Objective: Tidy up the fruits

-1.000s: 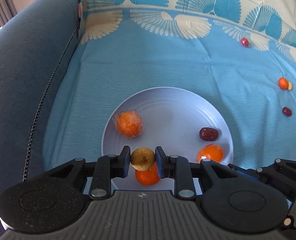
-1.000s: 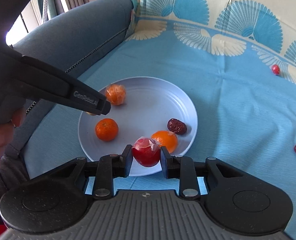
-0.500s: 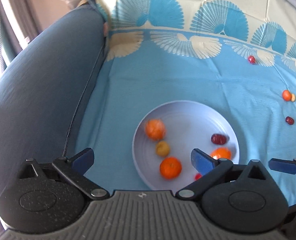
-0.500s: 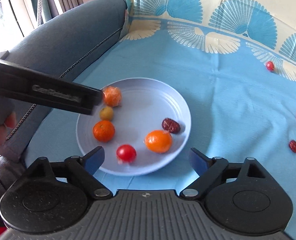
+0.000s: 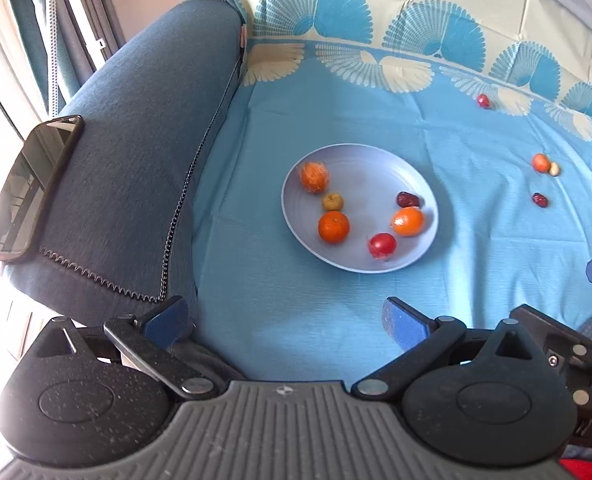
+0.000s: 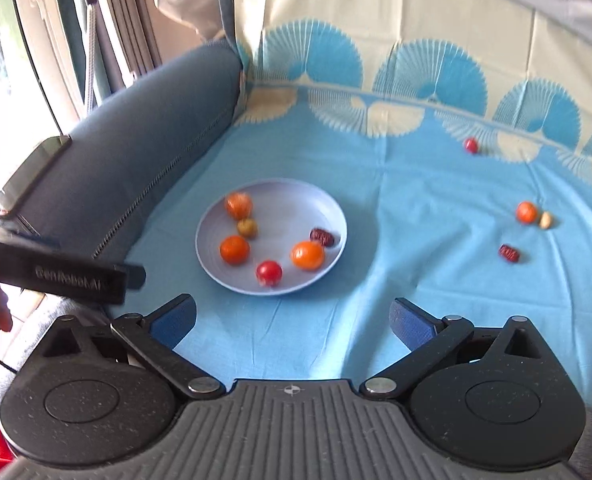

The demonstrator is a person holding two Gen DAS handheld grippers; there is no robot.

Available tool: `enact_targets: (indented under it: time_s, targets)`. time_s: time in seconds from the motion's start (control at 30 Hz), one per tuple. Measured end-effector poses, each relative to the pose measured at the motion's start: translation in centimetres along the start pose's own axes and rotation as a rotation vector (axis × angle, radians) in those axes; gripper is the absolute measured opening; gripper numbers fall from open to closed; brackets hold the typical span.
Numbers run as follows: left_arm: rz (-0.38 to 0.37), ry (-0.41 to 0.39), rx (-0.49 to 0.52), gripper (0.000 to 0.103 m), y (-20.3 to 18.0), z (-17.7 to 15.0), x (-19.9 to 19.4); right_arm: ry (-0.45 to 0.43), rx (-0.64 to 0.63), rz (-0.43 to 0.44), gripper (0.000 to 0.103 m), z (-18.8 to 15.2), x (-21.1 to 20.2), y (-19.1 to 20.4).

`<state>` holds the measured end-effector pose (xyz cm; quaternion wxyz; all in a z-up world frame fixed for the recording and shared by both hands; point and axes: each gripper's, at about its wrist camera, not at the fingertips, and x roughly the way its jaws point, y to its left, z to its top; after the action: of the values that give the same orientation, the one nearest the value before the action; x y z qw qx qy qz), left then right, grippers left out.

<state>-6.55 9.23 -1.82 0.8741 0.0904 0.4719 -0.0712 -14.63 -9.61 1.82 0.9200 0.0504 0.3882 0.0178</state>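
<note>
A pale blue plate (image 5: 368,176) on the blue cloth holds a wrapped orange (image 5: 314,176), a small brown fruit (image 5: 332,201), a tangerine (image 5: 333,227), a red fruit (image 5: 382,245), another orange (image 5: 407,221) and a dark date (image 5: 408,199). My left gripper (image 5: 281,316) hangs open and empty, above and in front of the plate. My right gripper (image 6: 293,312) is also raised in front of the plate (image 6: 279,208); its jaws are opening, nothing between them. Loose on the cloth to the right lie a red fruit (image 6: 470,145), a small orange (image 6: 526,212), a pale nut (image 6: 545,220) and a date (image 6: 509,253).
A blue-grey sofa arm (image 5: 135,160) rises left of the plate, with a dark phone (image 5: 31,184) lying on top. The patterned cloth runs up the backrest (image 6: 376,40). The left tool's black body (image 6: 75,280) and a hand cross the right wrist view at lower left.
Both grippers let go of their fruit, the brown one on the left and the red one on the right, which now lie in the plate. Both grippers opened wide and drew up and back.
</note>
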Motion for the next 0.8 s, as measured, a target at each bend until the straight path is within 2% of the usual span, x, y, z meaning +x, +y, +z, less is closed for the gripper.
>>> enact_targets:
  time_s: [0.4,0.8]
  targets:
    - [-0.002,-0.092,0.032,0.103,-2.1,-3.1,-6.0,-0.13,-0.053,-0.026,0.102,-2.3,-6.7,1.0]
    - [-0.001,-0.106,0.041,0.103,-2.7,-3.7,-7.5,-0.17,-0.07,-0.031,0.102,-3.2,-8.2,1.3]
